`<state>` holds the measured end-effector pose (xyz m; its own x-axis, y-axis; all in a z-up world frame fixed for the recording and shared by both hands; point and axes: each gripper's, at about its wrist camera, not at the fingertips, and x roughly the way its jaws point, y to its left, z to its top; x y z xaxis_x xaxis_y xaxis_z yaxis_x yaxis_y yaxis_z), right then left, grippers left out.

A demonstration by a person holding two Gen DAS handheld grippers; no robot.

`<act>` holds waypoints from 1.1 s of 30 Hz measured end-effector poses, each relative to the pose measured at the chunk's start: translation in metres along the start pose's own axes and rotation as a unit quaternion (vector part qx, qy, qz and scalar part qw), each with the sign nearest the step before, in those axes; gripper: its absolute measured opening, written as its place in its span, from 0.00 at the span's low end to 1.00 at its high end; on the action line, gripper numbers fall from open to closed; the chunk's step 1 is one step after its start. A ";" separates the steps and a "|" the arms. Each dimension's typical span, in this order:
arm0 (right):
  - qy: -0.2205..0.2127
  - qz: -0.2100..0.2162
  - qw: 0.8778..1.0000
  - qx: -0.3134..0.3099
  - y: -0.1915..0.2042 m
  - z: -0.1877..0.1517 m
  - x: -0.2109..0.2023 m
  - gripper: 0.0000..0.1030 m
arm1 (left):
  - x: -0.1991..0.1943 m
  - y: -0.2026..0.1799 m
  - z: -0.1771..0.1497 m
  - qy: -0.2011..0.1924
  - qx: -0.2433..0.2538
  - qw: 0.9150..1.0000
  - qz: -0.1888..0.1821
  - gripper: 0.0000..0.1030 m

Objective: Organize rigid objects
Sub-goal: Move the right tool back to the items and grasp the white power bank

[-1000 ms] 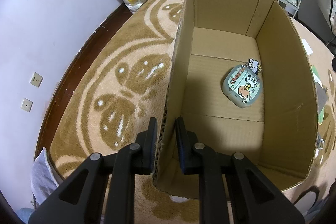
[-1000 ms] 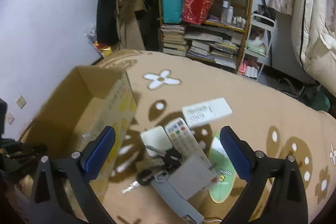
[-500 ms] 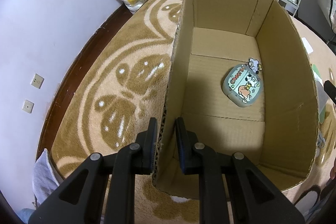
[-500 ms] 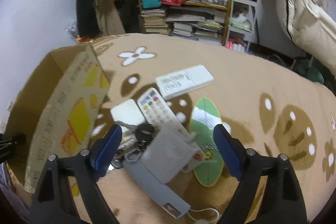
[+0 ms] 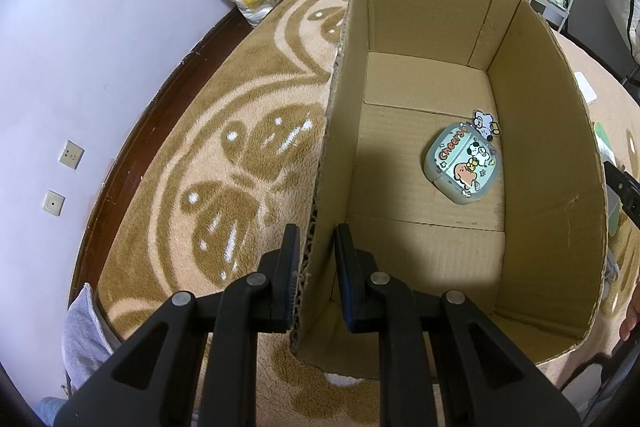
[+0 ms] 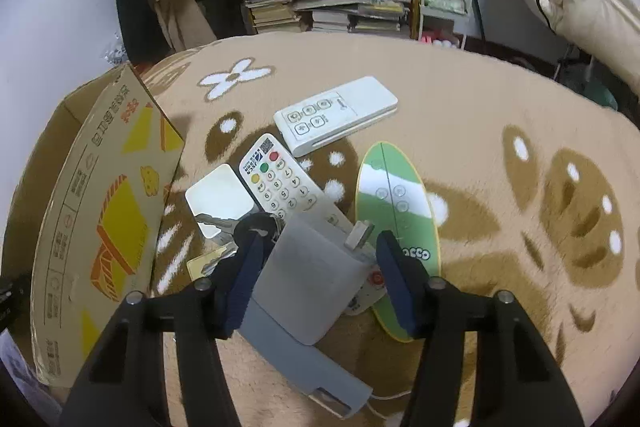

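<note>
Dropping toward the clutter over the last second, my right gripper (image 6: 318, 267) came down from a high, wide view until its spread jaws bracketed the grey flat case (image 6: 308, 279) at lower centre of the right wrist view, though nothing was clasped yet. Keys (image 6: 256, 227), two remotes and a green oval board (image 6: 396, 203) lay packed around it. My left gripper (image 5: 316, 267) had not budged: jaws straddling the cardboard box (image 5: 560, 147) wall at lower centre, narrow gaps showing. One cartoon case (image 5: 462, 167) already sat inside, centre right. I judged the grey case next for boxing.
</note>
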<state>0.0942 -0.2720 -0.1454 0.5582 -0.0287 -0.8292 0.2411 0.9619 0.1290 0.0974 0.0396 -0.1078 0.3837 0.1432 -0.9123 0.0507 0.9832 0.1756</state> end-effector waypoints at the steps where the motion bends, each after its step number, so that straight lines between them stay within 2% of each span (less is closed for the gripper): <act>1: 0.001 0.000 1.000 0.002 0.000 0.000 0.001 0.61 | 0.000 0.000 0.000 0.000 0.000 1.000 0.001 0.16; 10: 0.015 0.002 0.999 0.045 -0.009 0.002 0.014 0.61 | 0.000 0.000 0.000 0.000 0.002 1.000 0.002 0.17; 21: 0.047 -0.024 0.996 0.075 -0.007 0.002 0.016 0.62 | -0.001 0.000 0.000 -0.001 0.004 1.000 0.004 0.17; 26: 0.041 -0.025 0.997 0.068 -0.006 0.000 0.012 0.61 | 0.000 0.000 0.000 -0.002 0.006 1.000 0.007 0.17; 33: 0.033 -0.050 0.998 0.037 0.001 -0.001 0.006 0.60 | 0.000 0.000 0.000 -0.002 0.006 1.000 0.006 0.17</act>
<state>0.0970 -0.2711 -0.1505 0.4748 -0.1038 -0.8739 0.3521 0.9325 0.0806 0.0974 0.0392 -0.1082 0.3882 0.1543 -0.9086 0.0564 0.9801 0.1905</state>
